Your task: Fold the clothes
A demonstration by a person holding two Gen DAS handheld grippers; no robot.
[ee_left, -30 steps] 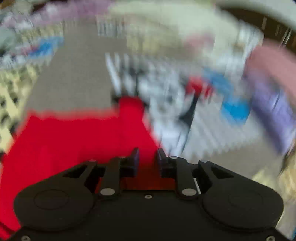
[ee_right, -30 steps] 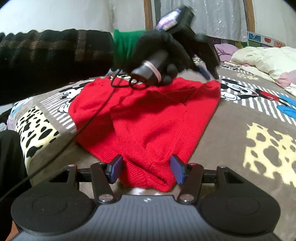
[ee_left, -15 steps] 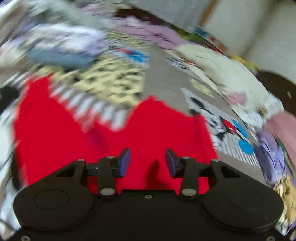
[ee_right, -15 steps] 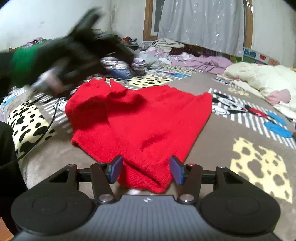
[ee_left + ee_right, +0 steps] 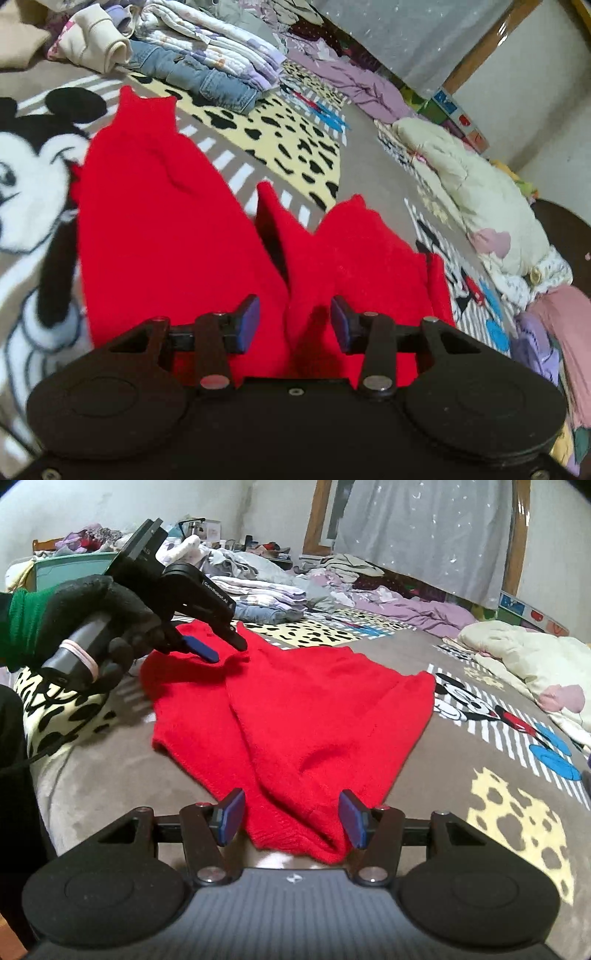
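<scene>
A red knitted garment (image 5: 155, 221) lies spread on the cartoon-print blanket (image 5: 33, 166), partly folded with a raised ridge down its middle. My left gripper (image 5: 293, 321) is open just above it, that ridge rising between the jaws without touching the pads. In the right wrist view a gloved hand (image 5: 107, 613) holds the left gripper (image 5: 221, 646) over the far left corner of the garment (image 5: 314, 709). My right gripper (image 5: 291, 821) stands open at the near end, the hem lying loosely between its blue pads (image 5: 231, 818).
Folded clothes and jeans (image 5: 207, 79) are stacked beyond the garment. A cream duvet (image 5: 517, 653) and purple bedding (image 5: 413, 609) lie at the far right. Bare blanket (image 5: 480, 849) stretches to the right of the garment. A dark sleeve fills the left edge.
The left gripper swung from the garment's far right side across to its far left corner, and its jaws widened. The right gripper stayed put at the near hem.
</scene>
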